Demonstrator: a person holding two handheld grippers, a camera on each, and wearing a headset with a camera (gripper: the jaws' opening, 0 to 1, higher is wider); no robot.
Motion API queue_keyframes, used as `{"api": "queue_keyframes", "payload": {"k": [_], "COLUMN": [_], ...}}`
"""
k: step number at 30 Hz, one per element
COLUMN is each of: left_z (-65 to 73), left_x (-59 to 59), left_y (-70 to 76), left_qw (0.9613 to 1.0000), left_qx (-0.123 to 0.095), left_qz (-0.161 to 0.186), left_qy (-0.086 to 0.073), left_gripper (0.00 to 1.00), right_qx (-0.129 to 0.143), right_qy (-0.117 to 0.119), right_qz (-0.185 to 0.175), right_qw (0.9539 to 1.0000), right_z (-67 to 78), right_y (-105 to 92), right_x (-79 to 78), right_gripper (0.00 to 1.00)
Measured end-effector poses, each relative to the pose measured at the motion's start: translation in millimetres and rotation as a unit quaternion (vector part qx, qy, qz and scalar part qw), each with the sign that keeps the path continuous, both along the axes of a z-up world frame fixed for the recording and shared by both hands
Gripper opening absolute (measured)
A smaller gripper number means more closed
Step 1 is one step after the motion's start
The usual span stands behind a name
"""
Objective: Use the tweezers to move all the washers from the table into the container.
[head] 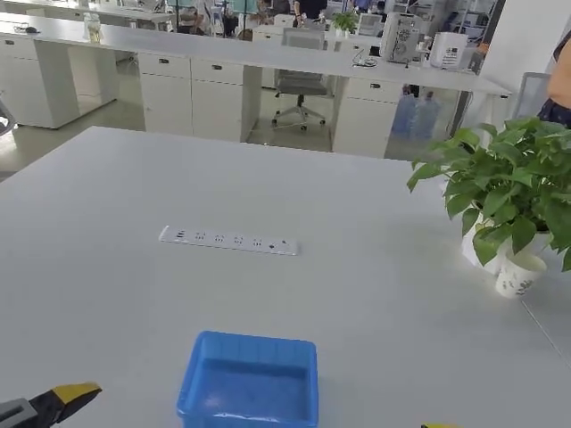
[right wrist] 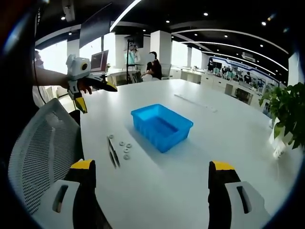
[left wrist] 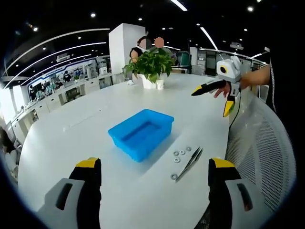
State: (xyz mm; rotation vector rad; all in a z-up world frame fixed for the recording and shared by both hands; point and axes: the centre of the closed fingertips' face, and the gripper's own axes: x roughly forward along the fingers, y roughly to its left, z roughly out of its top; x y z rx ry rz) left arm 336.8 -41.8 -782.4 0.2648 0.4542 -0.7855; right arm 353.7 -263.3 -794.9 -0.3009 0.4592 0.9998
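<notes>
Jaws on both the left gripper point(left wrist: 155, 163) and the right gripper point(right wrist: 151, 165) stand wide apart with nothing between them, held above the white table point(head: 107, 294). On it the tweezers point(left wrist: 189, 162) lie just beside a few loose washers point(left wrist: 177, 153), near the blue container point(left wrist: 141, 132). A power strip point(head: 227, 240) and a potted plant point(head: 508, 192) sit farther across the table.

Table point(head: 107, 303) holds container point(head: 250, 341), washers point(left wrist: 179, 153), tweezers point(left wrist: 190, 161), power strip point(head: 228, 241), plant point(head: 510, 189).
</notes>
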Motion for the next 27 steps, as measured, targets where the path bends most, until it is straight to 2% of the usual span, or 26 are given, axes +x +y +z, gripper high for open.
{"api": "queue_keyframes", "payload": {"k": [8,15,21,23,27], "left_z": [4.8,7.1,5.7,4.9,-3.0], "left_x": [2.2,-0.1,-4.4,-5.8,-11.9], "left_y": [-0.2,-1.7,-5.5,-7.4,-14.1], "left_qw": [1.0,0.9996,0.9985,0.998,0.9956], "left_qx": [0.005,0.016,0.029,0.031,0.042], "left_qz": [-0.006,-0.023,-0.047,-0.055,-0.082], "left_qy": [-0.005,0.0,0.007,0.008,0.019], "left_gripper": [0.99,0.95,0.87,0.83,0.72], "right_qx": [0.0,-0.013,-0.037,-0.041,-0.046], "right_qy": [-0.006,-0.007,-0.003,-0.003,0.0], "right_qz": [0.0,0.014,0.048,0.054,0.07], "right_qw": [1.0,0.9998,0.9982,0.9977,0.9965], "right_z": [5.0,6.2,3.2,2.4,0.7], "right_y": [-2.4,-0.7,7.2,9.3,13.4], "right_x": [3.9,6.1,2.7,2.0,-0.3], "right_gripper": [0.98,0.96,0.89,0.87,0.84]}}
